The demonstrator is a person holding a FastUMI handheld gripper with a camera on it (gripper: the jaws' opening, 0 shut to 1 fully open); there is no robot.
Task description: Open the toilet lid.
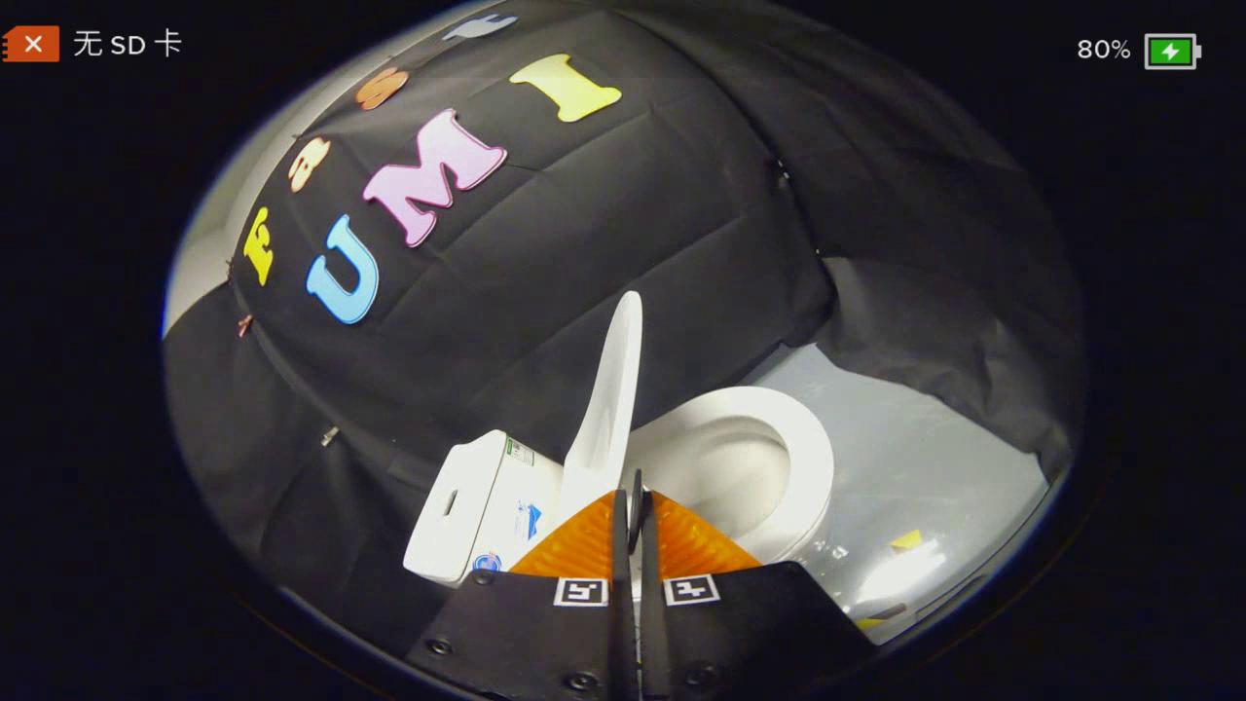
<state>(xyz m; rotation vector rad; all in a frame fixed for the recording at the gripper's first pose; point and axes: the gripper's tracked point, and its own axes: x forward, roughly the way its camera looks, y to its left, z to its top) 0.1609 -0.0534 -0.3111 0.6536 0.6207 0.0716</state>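
Just ahead of my gripper (635,501), toilet lid (610,399) stands raised approx. upright, tank (477,506) to its left, open seat (779,458) to its right. Fingers nearly closed; lid grasp can't be confirmed. Judged step: final lift. Next: let go, retract w/o dragging lid.

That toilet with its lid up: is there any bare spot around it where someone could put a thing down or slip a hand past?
The pale floor beyond the bowl, bordered by the black cloth wall, is bare apart from a yellow mark. It is crowded by the tank, which sits close against the cloth, and at the raised lid, just ahead of the closed gripper.
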